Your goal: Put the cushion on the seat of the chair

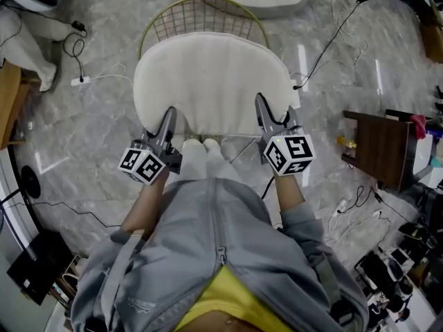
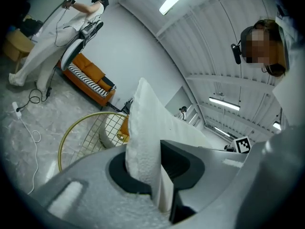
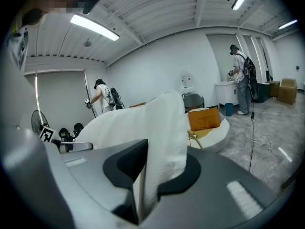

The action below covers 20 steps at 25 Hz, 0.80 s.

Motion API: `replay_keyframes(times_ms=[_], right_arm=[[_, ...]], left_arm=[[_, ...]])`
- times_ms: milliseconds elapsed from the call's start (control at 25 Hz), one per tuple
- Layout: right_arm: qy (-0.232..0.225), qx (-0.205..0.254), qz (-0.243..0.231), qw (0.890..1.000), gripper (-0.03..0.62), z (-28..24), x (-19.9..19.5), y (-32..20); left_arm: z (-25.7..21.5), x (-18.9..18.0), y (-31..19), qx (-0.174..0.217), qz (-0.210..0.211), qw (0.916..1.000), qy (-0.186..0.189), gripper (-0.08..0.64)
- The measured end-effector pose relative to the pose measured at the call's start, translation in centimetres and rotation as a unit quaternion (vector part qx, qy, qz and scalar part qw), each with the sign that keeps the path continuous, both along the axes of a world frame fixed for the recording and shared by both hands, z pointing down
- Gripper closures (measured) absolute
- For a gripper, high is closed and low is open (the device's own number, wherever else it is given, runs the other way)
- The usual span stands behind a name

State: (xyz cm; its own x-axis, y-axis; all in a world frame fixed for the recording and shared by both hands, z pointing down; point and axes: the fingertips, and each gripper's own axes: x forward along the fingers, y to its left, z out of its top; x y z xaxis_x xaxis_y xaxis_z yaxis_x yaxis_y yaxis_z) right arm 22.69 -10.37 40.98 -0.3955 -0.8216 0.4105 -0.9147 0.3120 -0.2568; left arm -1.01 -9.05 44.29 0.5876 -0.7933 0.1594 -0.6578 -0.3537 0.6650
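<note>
The left gripper (image 1: 168,120) is nearly closed and pinches the near left edge of the white cushion (image 1: 211,81), with the soft stuff squashed between its jaws. The cushion lies wide over the chair (image 1: 201,12), and the chair's gold wire back pokes out on the far side. The person's feet (image 1: 205,151) are just by the near edge, between the two grippers. The right gripper (image 1: 264,113) is nearly closed too and pinches the near right edge the same way. So the cushion is picked up and is over the chair, which I think is most of the job. What is left is to lay it flat on the seat and let go with both grippers. I cannot tell if the cushion touches the seat yet, because it covers the whole seat. Only the wire back and a thin bit of frame show. In both gripper views the cushion fills the middle, so its far end is hard to see
</note>
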Motion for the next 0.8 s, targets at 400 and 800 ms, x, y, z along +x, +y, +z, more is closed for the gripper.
replay_keyframes(times_ms=[400,800], right_arm=[[0.009,-0.041,-0.011,0.999,0.522,7.8,-1.6,-0.2],[0.018,-0.062,-0.012,0.998,0.522,16.0,-2.8,-1.1]], left_arm=[[7.9,-1.6,0.3,-0.041,-0.004,0.9991,0.001,0.506],[16.3,-2.7,-0.4,-0.075,-0.005,0.9972,0.006,0.506]])
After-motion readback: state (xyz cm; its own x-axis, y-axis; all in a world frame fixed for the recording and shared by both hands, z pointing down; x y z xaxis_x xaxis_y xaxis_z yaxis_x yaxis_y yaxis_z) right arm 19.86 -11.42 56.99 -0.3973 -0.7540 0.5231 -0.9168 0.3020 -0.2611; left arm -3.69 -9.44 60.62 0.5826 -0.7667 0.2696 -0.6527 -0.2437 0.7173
